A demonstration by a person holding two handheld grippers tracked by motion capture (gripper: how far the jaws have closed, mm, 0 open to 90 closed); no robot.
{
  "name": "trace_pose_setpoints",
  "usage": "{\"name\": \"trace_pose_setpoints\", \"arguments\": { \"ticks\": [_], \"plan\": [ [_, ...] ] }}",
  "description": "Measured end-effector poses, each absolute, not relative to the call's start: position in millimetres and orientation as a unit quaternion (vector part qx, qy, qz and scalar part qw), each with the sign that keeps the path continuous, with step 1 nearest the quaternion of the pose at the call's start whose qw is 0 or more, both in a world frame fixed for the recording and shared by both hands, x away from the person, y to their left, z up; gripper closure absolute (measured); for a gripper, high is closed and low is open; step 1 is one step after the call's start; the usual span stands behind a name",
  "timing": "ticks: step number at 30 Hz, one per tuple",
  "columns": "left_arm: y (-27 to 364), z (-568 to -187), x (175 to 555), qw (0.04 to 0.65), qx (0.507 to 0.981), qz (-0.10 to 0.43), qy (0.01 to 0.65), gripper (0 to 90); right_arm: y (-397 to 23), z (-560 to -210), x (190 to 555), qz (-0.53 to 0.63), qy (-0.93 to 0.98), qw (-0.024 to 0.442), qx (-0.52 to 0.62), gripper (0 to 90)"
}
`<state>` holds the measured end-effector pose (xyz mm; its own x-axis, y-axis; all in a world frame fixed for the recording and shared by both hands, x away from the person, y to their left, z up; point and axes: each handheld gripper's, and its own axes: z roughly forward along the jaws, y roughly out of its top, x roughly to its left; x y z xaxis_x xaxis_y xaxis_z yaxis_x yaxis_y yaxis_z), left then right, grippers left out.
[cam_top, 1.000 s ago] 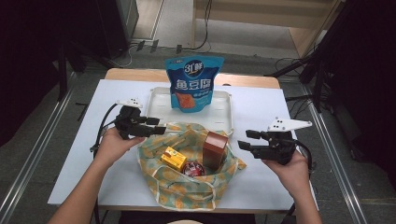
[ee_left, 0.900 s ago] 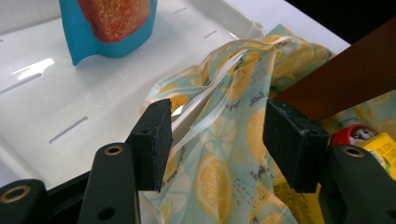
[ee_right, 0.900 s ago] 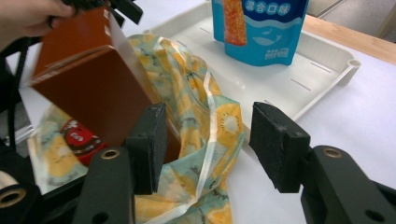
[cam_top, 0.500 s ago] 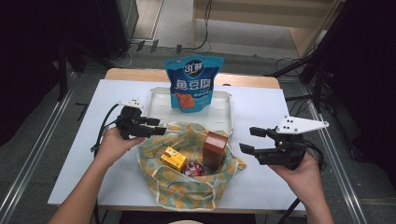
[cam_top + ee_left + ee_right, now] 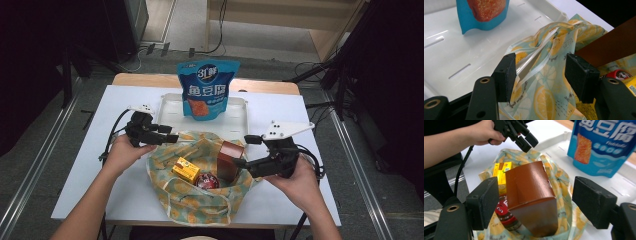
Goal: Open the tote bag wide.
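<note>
A lemon-print cloth bag (image 5: 195,205) lies open on the table and holds a brown box (image 5: 229,159), a yellow box (image 5: 185,169) and a red can (image 5: 206,181). My left gripper (image 5: 169,134) is at the bag's far left rim. Its jaws stand open with the bag's rim and handle (image 5: 544,100) loose between them. My right gripper (image 5: 242,150) hovers just right of the brown box (image 5: 529,187). Its jaws have just been opening and stand wide on either side of the box without pressing it.
A blue snack pouch (image 5: 206,90) stands upright in a white tray (image 5: 167,107) behind the bag. The white table (image 5: 90,150) has free surface left and right of the bag. Cables trail from both grippers.
My right gripper has opened, let go of the brown box and drawn back to the right and up. The left gripper has stayed at the bag's rim.
</note>
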<state>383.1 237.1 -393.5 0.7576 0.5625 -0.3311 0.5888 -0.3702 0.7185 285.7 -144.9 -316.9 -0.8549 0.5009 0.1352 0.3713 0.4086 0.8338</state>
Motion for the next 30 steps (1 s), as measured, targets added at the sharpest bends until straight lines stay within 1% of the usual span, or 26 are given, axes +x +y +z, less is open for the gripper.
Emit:
{"name": "trace_pose_setpoints", "arguments": {
  "ticks": [4, 7, 8, 10, 12, 20, 24, 30],
  "plan": [
    [239, -394, 384, 0.442, 0.825, -0.016, 0.351, 43.0, -134, -329, 295, 0.471, 0.841, 0.057, 0.260, 22.9],
    [240, -394, 384, 0.440, 0.826, -0.016, 0.352, 43.1, -129, -336, 300, 0.459, 0.849, 0.054, 0.258, 30.4],
    [240, -394, 384, 0.443, 0.824, -0.016, 0.353, 43.1, -128, -337, 300, 0.454, 0.852, 0.054, 0.256, 36.3],
    [241, -394, 384, 0.444, 0.822, -0.016, 0.355, 43.1, -130, -339, 301, 0.452, 0.857, 0.059, 0.242, 38.6],
    [242, -394, 384, 0.445, 0.821, -0.018, 0.356, 43.2, -136, -340, 302, 0.459, 0.855, 0.058, 0.234, 39.6],
    [243, -395, 384, 0.444, 0.822, -0.014, 0.357, 43.4, -158, -338, 302, 0.497, 0.843, 0.028, 0.205, 40.7],
    [242, -396, 384, 0.442, 0.822, -0.015, 0.358, 43.4, -165, -332, 301, 0.503, 0.839, 0.039, 0.202, 40.8],
    [242, -396, 384, 0.441, 0.822, -0.015, 0.359, 43.4, -170, -316, 305, 0.520, 0.822, 0.040, 0.230, 41.2]
  ]
}}
